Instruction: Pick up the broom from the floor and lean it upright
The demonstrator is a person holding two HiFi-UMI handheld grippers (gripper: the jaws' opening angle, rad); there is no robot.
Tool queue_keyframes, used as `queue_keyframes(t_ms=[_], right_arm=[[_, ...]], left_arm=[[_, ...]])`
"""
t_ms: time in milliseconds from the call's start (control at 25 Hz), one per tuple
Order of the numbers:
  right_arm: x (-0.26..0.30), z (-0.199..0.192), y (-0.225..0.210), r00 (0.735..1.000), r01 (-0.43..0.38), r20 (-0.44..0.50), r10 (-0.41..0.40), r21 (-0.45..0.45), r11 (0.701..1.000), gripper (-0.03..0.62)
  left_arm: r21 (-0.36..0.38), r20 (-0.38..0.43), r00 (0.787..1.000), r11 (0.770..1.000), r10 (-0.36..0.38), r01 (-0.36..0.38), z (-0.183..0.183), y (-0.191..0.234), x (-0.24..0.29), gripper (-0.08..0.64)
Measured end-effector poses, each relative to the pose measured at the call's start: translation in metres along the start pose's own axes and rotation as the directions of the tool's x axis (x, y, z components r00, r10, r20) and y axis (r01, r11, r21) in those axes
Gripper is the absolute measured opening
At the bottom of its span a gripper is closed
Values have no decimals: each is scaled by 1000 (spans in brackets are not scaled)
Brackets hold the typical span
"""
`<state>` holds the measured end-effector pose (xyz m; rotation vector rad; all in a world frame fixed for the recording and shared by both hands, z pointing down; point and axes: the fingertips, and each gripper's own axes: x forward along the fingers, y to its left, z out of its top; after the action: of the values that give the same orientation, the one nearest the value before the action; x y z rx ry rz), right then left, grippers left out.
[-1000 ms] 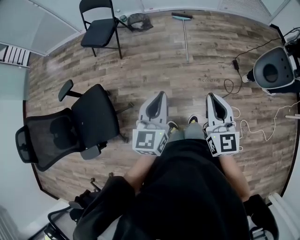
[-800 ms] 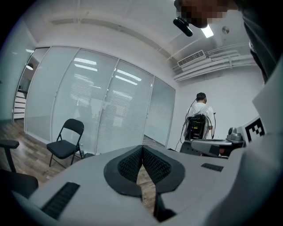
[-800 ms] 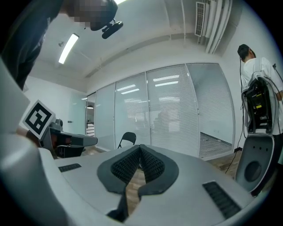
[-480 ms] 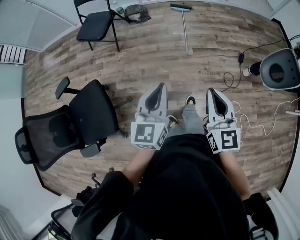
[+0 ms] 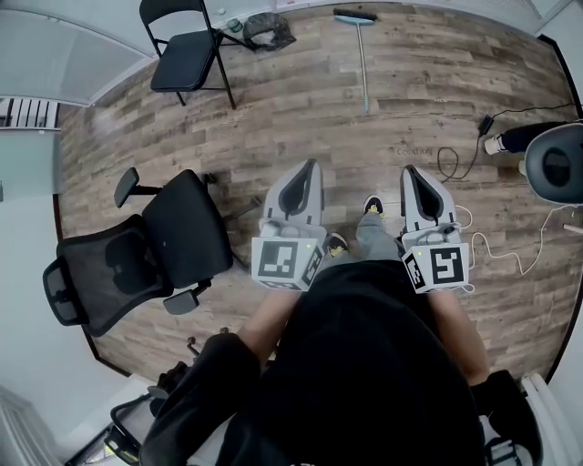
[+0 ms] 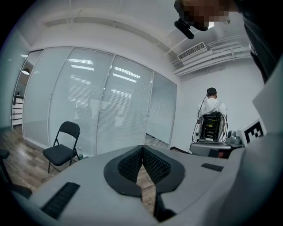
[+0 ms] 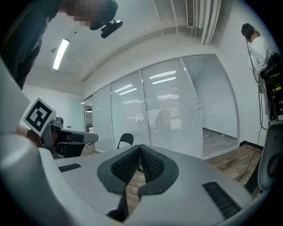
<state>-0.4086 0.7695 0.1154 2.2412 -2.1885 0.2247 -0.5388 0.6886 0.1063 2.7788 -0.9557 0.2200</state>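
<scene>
The broom (image 5: 362,56) lies flat on the wooden floor at the far end of the room, its dark head (image 5: 353,17) toward the glass wall and its pale handle pointing back at me. My left gripper (image 5: 311,167) and right gripper (image 5: 409,173) are held side by side at waist height, well short of the broom, pointing roughly level. Both are shut with nothing between the jaws; each gripper view shows the dark ribbed pads (image 6: 142,161) (image 7: 139,162) meeting. The broom is hidden behind the jaws in both gripper views.
A black office chair (image 5: 150,248) stands at the left. A black folding chair (image 5: 187,56) and a dark bag (image 5: 266,30) sit by the glass wall. Cables (image 5: 474,237) and a grey round machine (image 5: 557,162) lie right. A person (image 6: 212,104) stands far off.
I have walked forward: the office chair and the floor slid back toward me, the grey machine moved further right, and both shut grippers stayed side by side.
</scene>
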Motion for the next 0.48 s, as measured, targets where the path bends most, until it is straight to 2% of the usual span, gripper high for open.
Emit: queue_keyframes(t_ms=[320,480], right_arm=[[31,12,-80,999,26,41,-29,58,998,15],[39,8,-103,999,25,41,-28,66,998,15]], left_arm=[[44,-16,1000,999,23,-22,21,-10,71,21],[47,-14,1000,999,27,-26,27,-18,92,21]])
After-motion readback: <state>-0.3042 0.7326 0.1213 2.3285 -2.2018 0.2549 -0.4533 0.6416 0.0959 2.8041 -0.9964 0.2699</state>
